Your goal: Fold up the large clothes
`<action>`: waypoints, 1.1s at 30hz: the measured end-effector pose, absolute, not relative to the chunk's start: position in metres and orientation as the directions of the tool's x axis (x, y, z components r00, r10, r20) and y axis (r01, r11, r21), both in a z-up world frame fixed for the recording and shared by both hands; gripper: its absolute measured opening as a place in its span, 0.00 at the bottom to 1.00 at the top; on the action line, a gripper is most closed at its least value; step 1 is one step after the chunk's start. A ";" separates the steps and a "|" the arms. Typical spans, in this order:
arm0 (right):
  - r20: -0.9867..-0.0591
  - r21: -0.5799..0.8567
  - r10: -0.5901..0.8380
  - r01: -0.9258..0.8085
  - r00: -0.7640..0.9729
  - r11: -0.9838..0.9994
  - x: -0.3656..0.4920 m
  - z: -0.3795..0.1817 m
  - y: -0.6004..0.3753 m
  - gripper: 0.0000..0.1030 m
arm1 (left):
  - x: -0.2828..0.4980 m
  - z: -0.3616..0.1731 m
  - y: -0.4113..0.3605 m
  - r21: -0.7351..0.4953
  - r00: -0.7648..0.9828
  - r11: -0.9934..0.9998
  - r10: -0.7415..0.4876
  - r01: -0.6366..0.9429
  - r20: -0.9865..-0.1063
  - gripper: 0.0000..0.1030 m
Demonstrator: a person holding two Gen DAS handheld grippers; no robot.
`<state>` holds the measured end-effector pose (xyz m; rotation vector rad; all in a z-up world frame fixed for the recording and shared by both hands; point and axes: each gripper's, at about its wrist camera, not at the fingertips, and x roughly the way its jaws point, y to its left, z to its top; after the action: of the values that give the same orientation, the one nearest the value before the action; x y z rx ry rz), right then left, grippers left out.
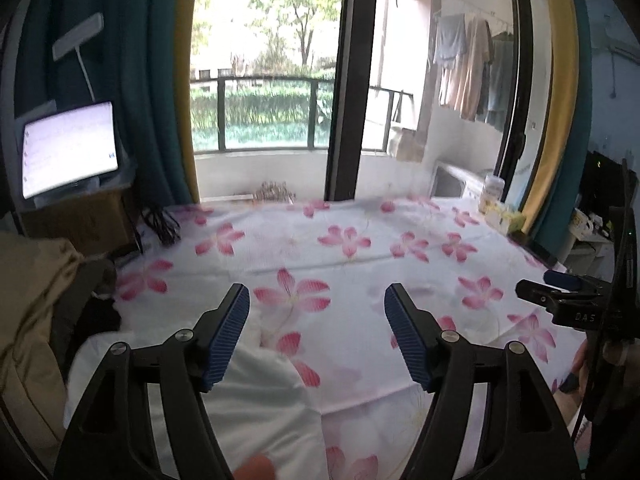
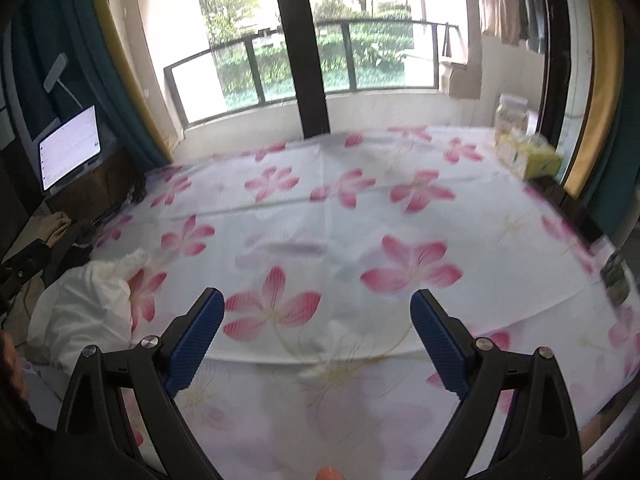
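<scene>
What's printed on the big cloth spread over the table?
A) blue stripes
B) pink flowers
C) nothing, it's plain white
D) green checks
B: the white cloth is scattered all over with pink, five-petalled flowers, clear in both wrist views.

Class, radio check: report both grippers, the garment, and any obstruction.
Left gripper open, empty. Right gripper open, empty. White garment bunched at the floral sheet's left edge, not gripped. Nothing blocking it.
</scene>
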<state>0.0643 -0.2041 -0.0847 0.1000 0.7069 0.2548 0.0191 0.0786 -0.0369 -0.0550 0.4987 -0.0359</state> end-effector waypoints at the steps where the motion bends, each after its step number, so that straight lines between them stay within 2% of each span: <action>1: -0.619 0.170 0.262 -0.199 0.740 0.965 0.063 -0.080 -0.204 0.91 | 0.018 -0.033 0.079 -0.053 0.886 0.998 -0.039 0.016 -0.462 0.71; 5: -0.565 0.140 0.254 -0.212 0.785 0.967 0.059 -0.061 -0.204 0.91 | 0.010 -0.018 0.078 0.004 0.919 1.000 0.030 -0.031 -0.394 0.71; 10: -0.463 0.096 0.256 -0.239 0.849 0.966 0.045 -0.034 -0.200 0.91 | -0.009 -0.001 0.071 0.126 0.957 0.983 0.161 -0.134 -0.241 0.73; 13: -0.387 0.075 0.264 -0.255 0.884 0.964 0.033 -0.019 -0.199 0.91 | -0.022 0.009 0.072 0.116 0.973 0.985 0.150 -0.131 -0.175 0.79; 20: -0.246 0.048 0.296 -0.294 0.923 0.955 0.012 0.007 -0.194 0.91 | -0.050 0.023 0.079 0.051 0.981 0.981 0.187 -0.185 -0.044 0.80; 27: -0.127 0.022 0.312 -0.312 0.942 0.950 -0.008 0.030 -0.187 0.91 | -0.064 0.030 0.085 0.030 0.987 0.986 0.163 -0.163 -0.007 0.80; 33: -0.060 0.030 0.325 -0.324 0.944 0.946 -0.018 0.036 -0.179 0.99 | -0.055 0.023 0.098 -0.005 0.986 0.988 0.156 -0.156 -0.062 0.81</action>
<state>-0.0185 -0.1787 0.0358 0.0197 0.0644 0.3310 -0.0548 0.0979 0.0225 -0.0099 0.0614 0.1566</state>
